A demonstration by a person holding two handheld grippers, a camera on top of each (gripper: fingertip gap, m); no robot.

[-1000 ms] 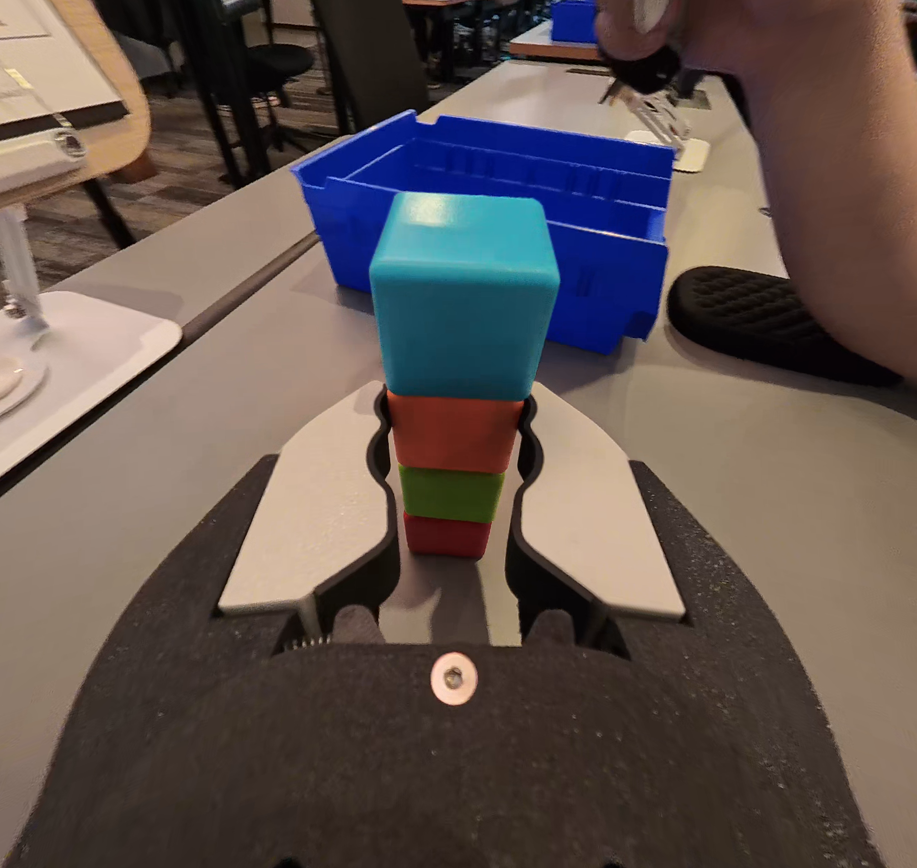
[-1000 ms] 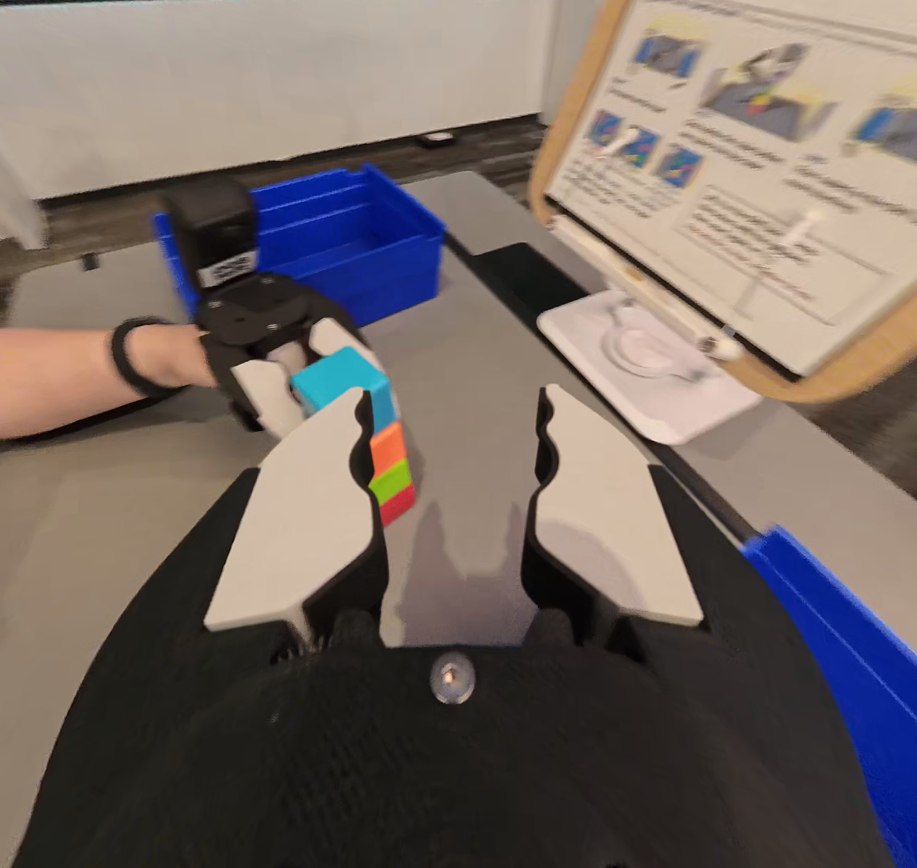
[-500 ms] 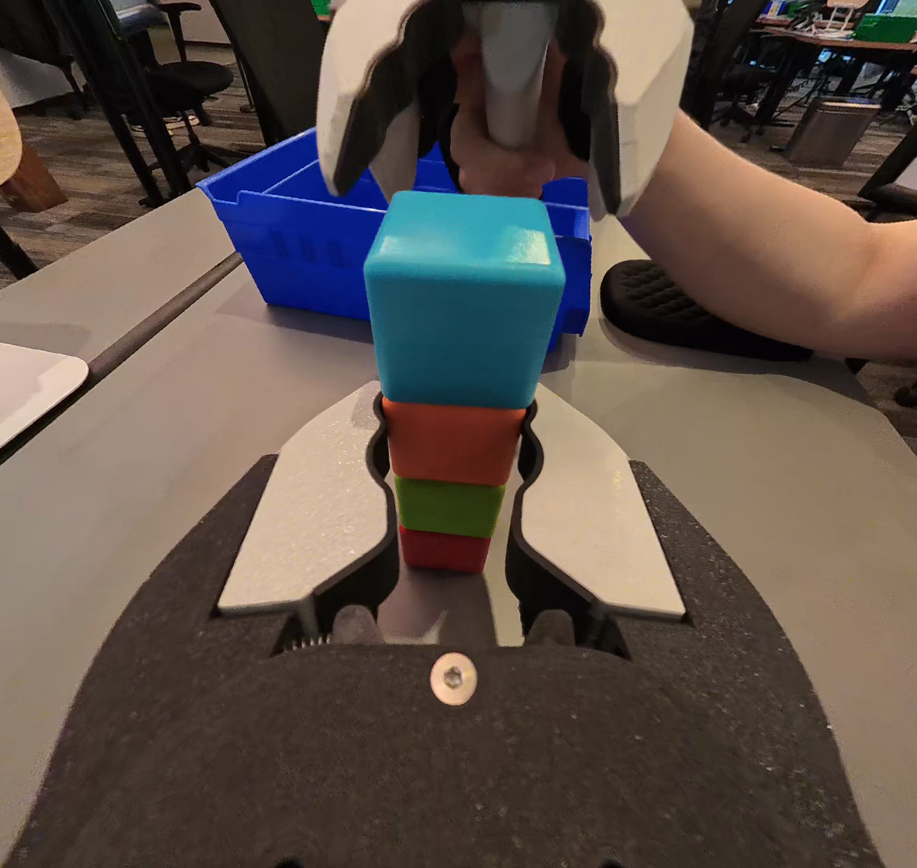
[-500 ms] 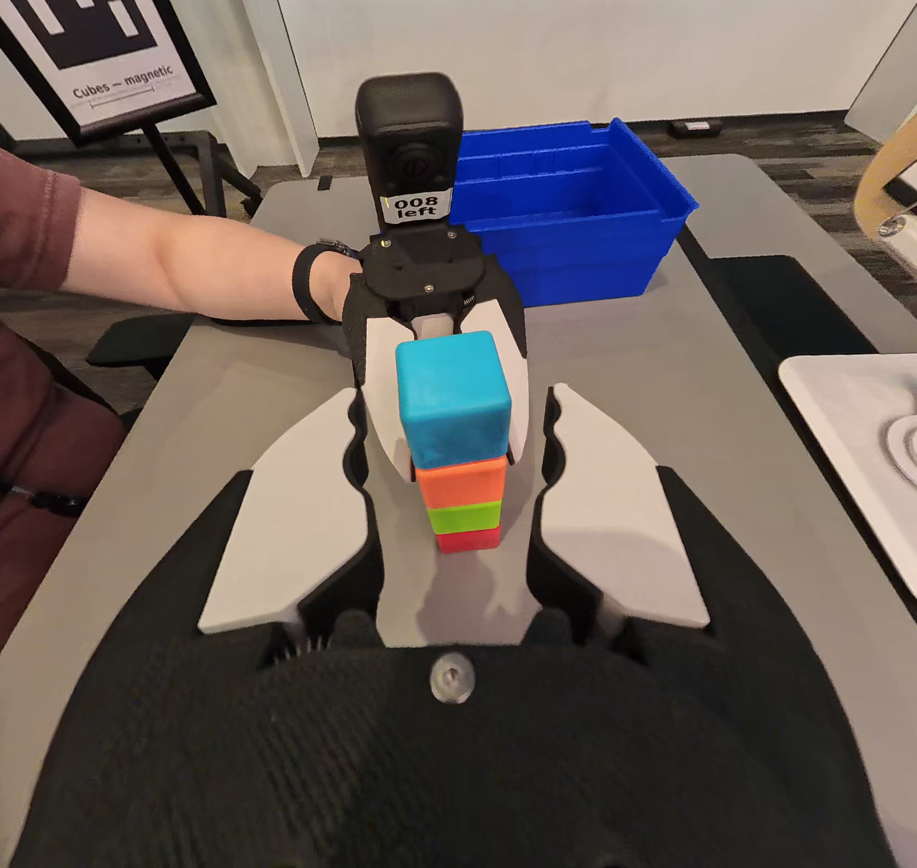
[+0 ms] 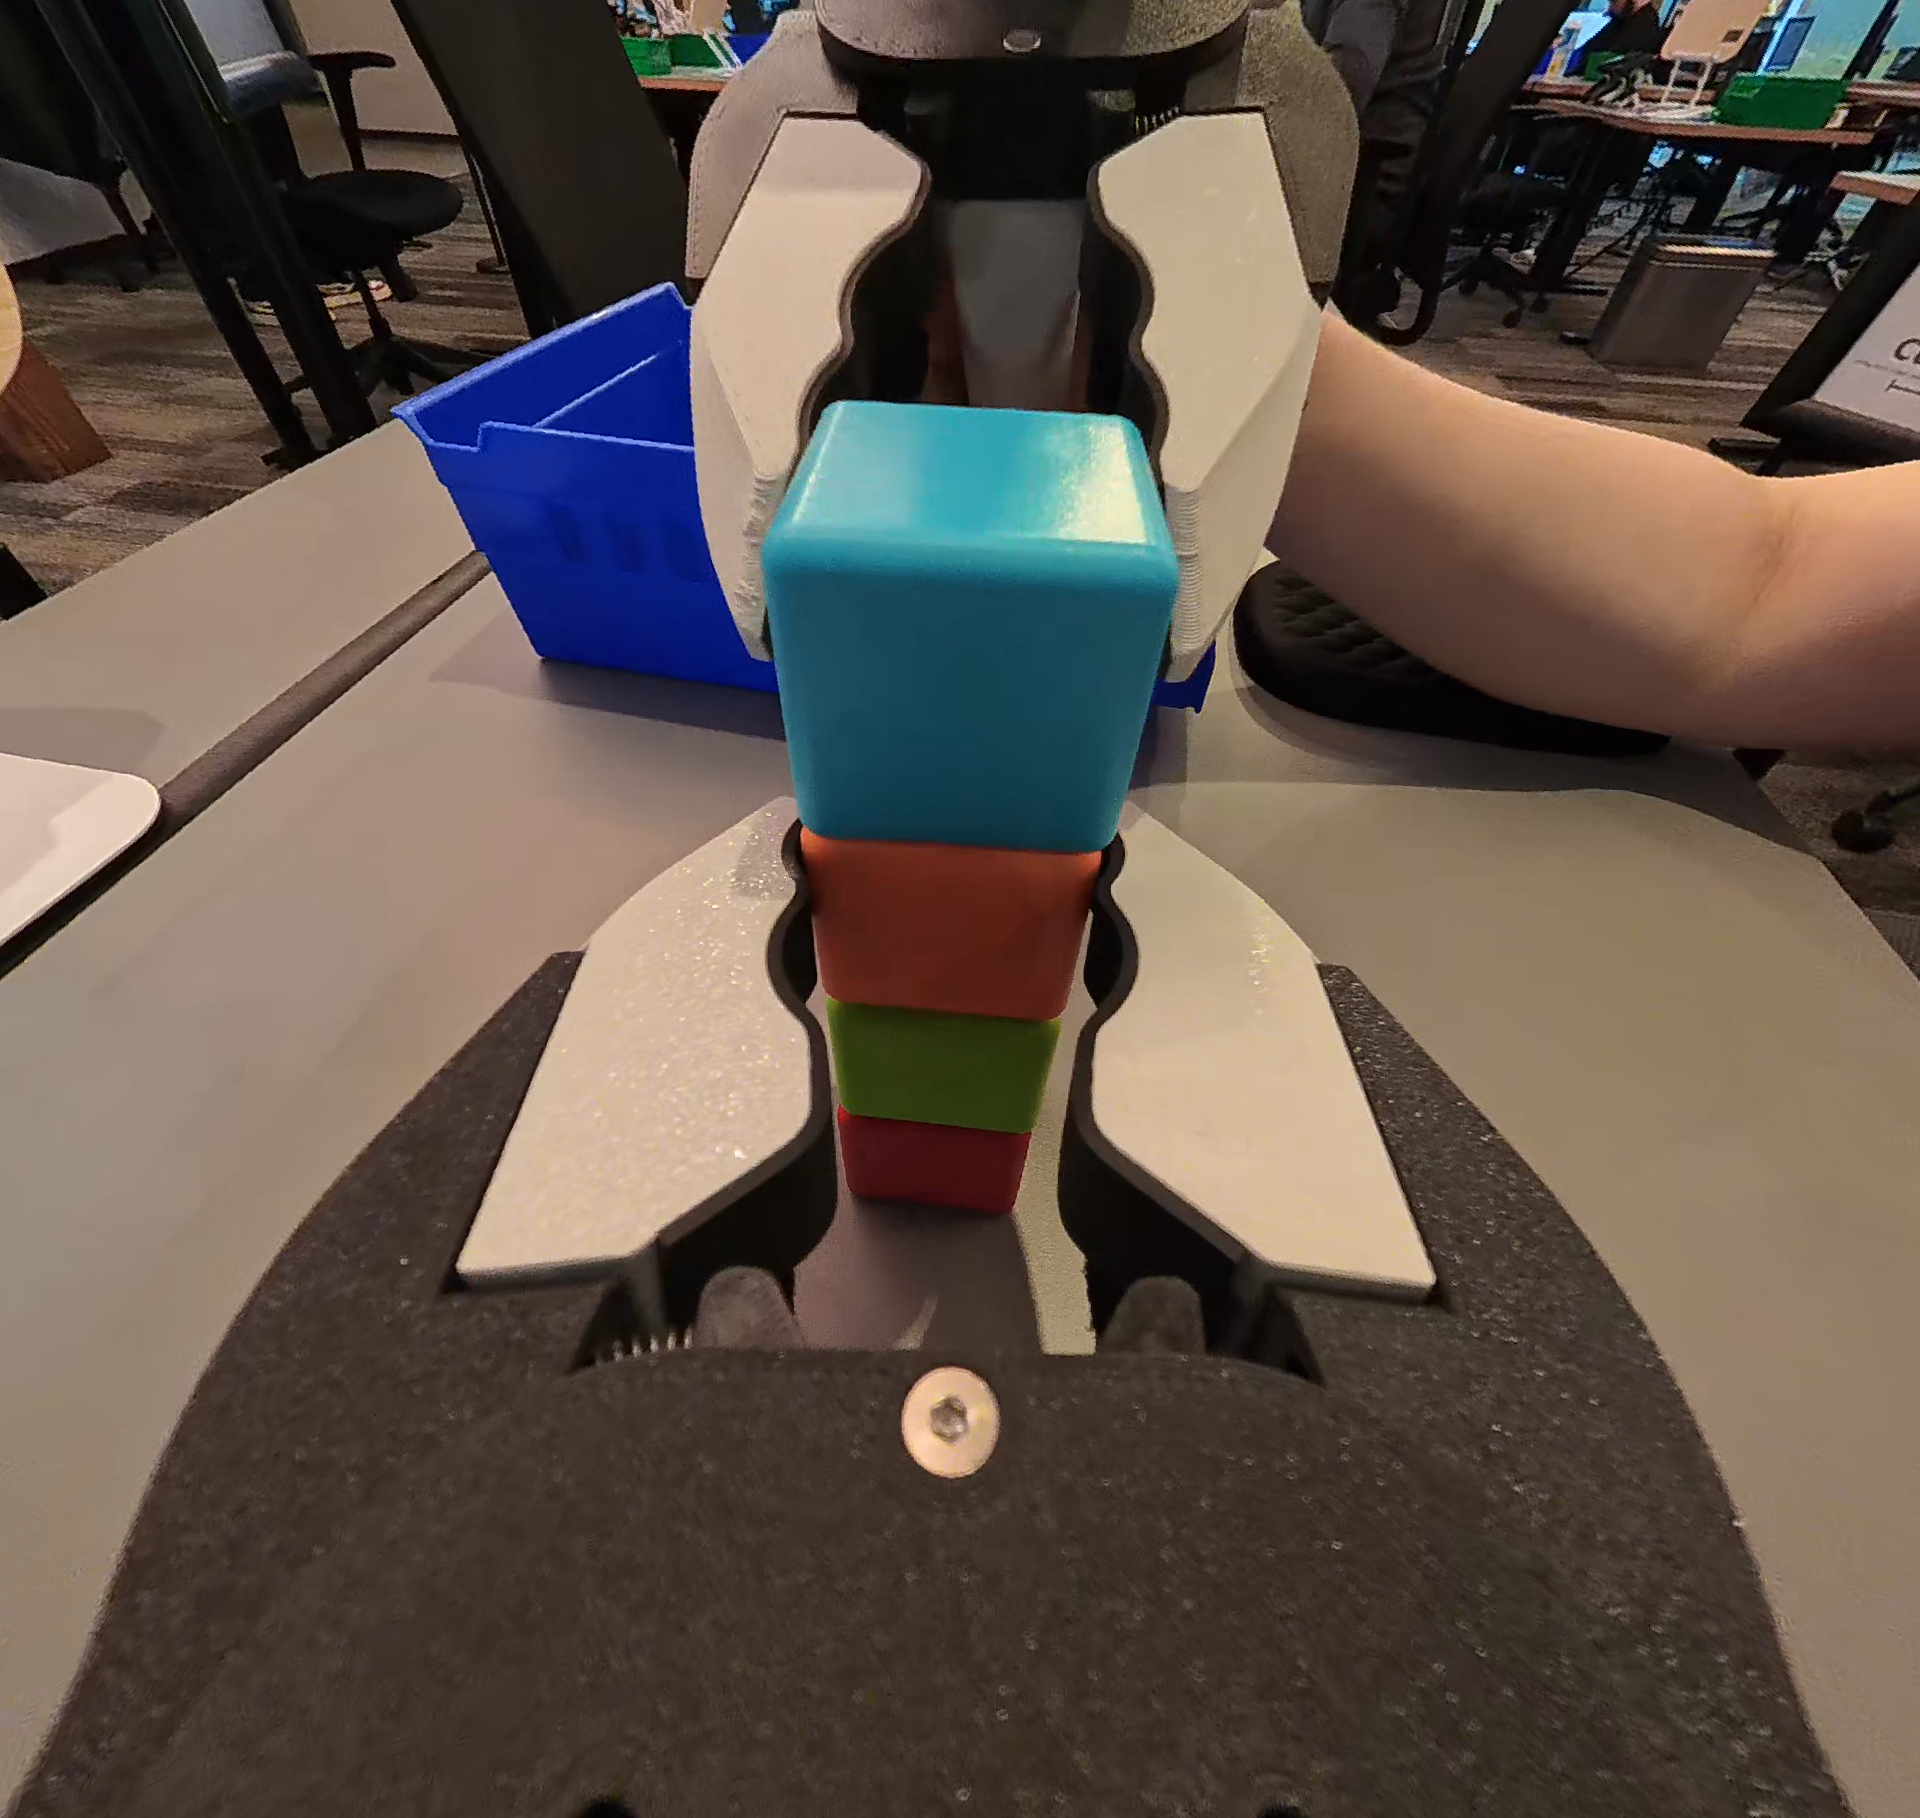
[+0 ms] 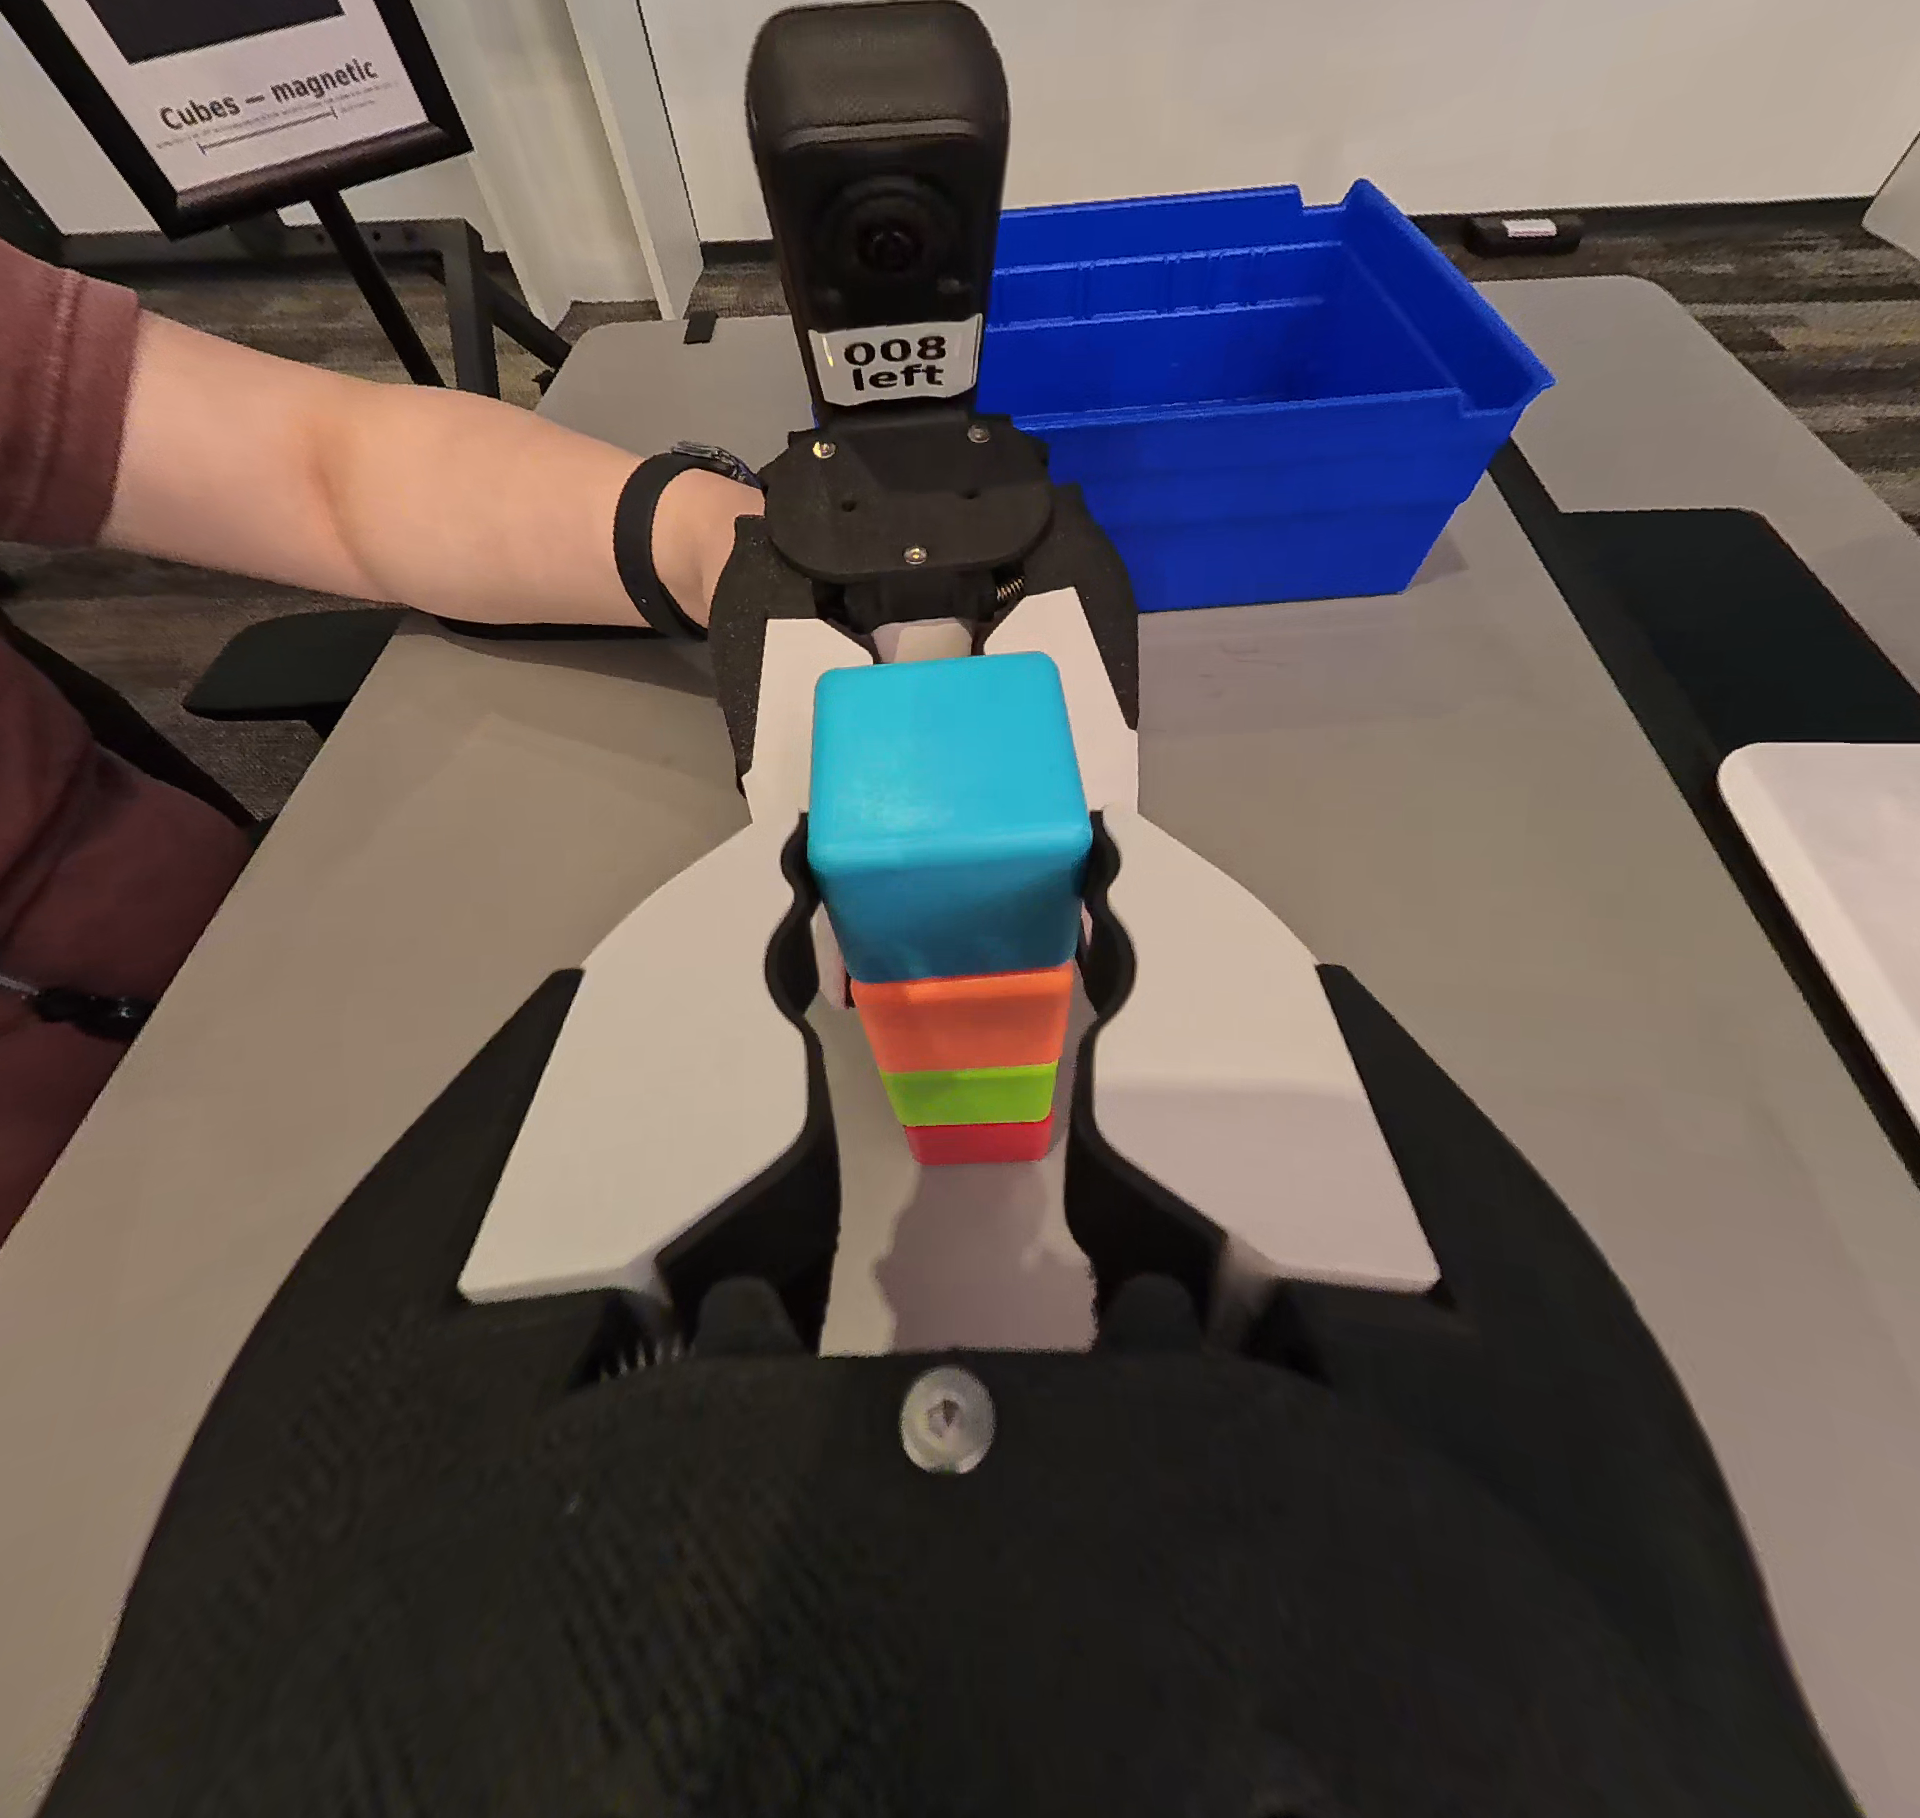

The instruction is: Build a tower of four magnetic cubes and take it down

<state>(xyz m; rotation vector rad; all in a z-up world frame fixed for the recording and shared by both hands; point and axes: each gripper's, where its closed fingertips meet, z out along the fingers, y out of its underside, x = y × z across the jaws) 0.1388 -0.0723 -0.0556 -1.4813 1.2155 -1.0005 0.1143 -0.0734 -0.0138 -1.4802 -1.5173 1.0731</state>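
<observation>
Four magnetic cubes stand stacked as a tower on the grey table: red cube at the bottom, green cube on it, orange cube next, and the blue cube on top.

The left gripper is clamped on the orange cube, its two pale fingers pressed against the cube's sides just under the blue one. From the opposite side the right gripper has its fingertips against the two sides of the blue cube, gripping it at the top of the tower; in the left wrist view its tips sit flat against that cube's left and right faces. The two grippers face each other across the stack, the right one higher than the left.

Behind the left gripper a forearm with a black wristband reaches in from the side. A blue bin sits on the table beyond the tower, close behind it. A black padded rest lies on the table under the other forearm. A white tray edge shows at one side, and a black-framed sign stands on a stand past the table's far end.
</observation>
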